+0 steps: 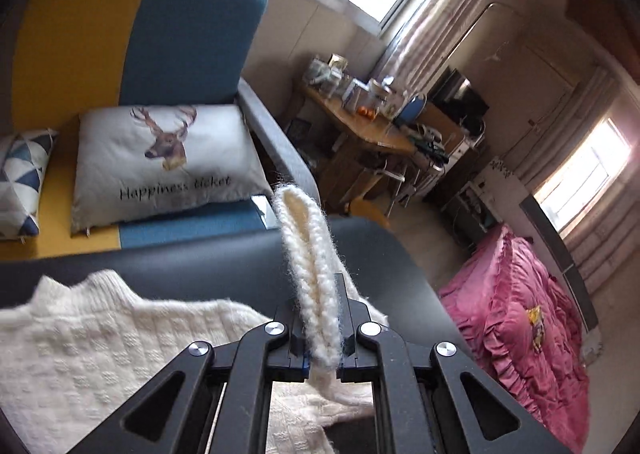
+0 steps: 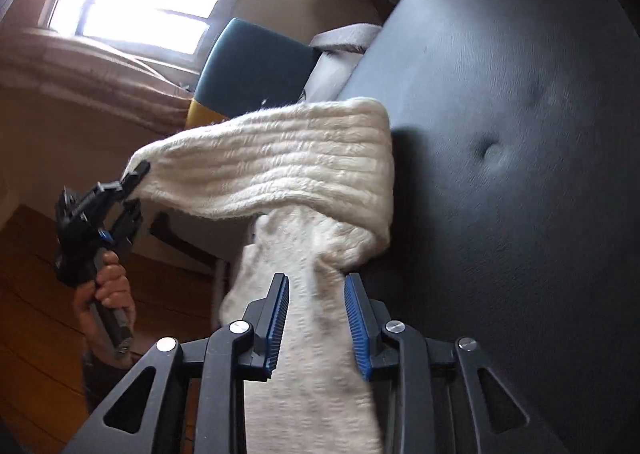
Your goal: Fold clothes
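Observation:
A cream knitted sweater (image 1: 120,342) lies on a dark padded surface (image 1: 200,266). My left gripper (image 1: 320,290) is shut on a doubled ribbed edge (image 1: 304,246) of it, which stands up between the fingers. In the right wrist view the left gripper (image 2: 134,173) holds that edge lifted off the dark surface (image 2: 520,133), so the sweater (image 2: 280,165) stretches across to it. My right gripper (image 2: 316,280) has its blue pads apart, with a strip of the knit running loosely between them.
A blue and yellow sofa (image 1: 192,33) with a deer cushion (image 1: 168,157) stands behind the padded surface. A cluttered wooden desk (image 1: 360,125) is at the back. A pink bedspread (image 1: 520,314) lies to the right. A person's hand (image 2: 108,286) grips the left gripper's handle.

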`<state>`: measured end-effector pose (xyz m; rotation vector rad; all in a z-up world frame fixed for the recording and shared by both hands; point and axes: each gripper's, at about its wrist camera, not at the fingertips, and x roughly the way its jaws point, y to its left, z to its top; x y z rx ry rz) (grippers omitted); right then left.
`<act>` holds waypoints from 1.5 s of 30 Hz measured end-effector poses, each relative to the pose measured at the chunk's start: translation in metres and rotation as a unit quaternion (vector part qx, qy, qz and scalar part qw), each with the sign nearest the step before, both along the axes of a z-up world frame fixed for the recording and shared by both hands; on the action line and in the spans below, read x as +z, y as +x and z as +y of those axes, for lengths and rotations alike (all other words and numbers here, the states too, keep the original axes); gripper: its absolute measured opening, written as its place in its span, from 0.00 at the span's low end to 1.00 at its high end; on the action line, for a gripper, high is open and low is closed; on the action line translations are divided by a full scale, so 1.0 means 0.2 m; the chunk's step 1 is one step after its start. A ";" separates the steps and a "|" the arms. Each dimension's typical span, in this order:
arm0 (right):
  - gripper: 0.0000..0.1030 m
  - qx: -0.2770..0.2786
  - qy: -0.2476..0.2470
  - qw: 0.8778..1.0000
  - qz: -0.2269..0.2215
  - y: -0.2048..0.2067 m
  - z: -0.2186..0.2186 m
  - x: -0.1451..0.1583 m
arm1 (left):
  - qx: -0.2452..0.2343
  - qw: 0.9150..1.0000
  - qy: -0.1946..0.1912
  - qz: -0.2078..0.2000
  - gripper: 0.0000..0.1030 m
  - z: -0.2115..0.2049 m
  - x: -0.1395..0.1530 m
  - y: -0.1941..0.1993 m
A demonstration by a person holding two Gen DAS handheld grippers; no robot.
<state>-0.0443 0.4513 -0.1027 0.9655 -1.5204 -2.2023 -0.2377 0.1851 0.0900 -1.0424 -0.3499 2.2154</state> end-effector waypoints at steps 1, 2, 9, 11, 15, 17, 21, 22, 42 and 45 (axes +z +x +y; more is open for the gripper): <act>0.32 0.002 -0.031 1.000 0.004 -0.01 -0.02 -0.02 | 0.009 1.000 0.004 0.010 0.07 -0.06 0.06 -0.01; 0.33 0.003 -0.062 0.998 0.009 -0.02 -0.05 -0.03 | 0.016 1.000 0.007 0.017 0.07 -0.11 0.11 -0.01; 0.84 -0.026 -0.242 0.970 0.008 -0.16 -0.28 -0.16 | 0.057 0.997 0.016 0.048 0.07 -0.47 0.29 0.02; 0.84 -0.027 -0.257 0.966 -0.001 -0.22 -0.36 -0.18 | 0.065 0.996 0.018 0.052 0.07 -0.55 0.29 0.05; 0.84 -0.034 -0.254 0.966 -0.027 -0.34 -0.48 -0.22 | 0.087 0.994 0.037 0.059 0.07 -0.75 0.29 0.10; 0.84 -0.045 -0.245 0.968 -0.039 -0.40 -0.52 -0.24 | 0.099 0.992 0.051 0.064 0.07 -0.86 0.30 0.13; 0.84 -0.090 -0.218 0.971 -0.031 -0.46 -0.49 -0.22 | 0.127 0.987 0.065 0.075 0.07 -1.10 0.26 0.21; 0.84 -0.093 -0.209 0.973 -0.032 -0.47 -0.49 -0.21 | 0.136 0.986 0.061 0.072 0.07 -1.15 0.23 0.22; 0.80 0.005 0.065 0.996 -0.060 -0.67 -0.71 -0.04 | 0.216 0.935 0.132 -0.247 0.14 -1.84 -1.07 0.30; 0.70 0.011 0.117 0.993 -0.032 -0.67 -0.73 0.03 | 0.210 0.948 0.104 -0.215 0.12 -1.80 -1.00 0.27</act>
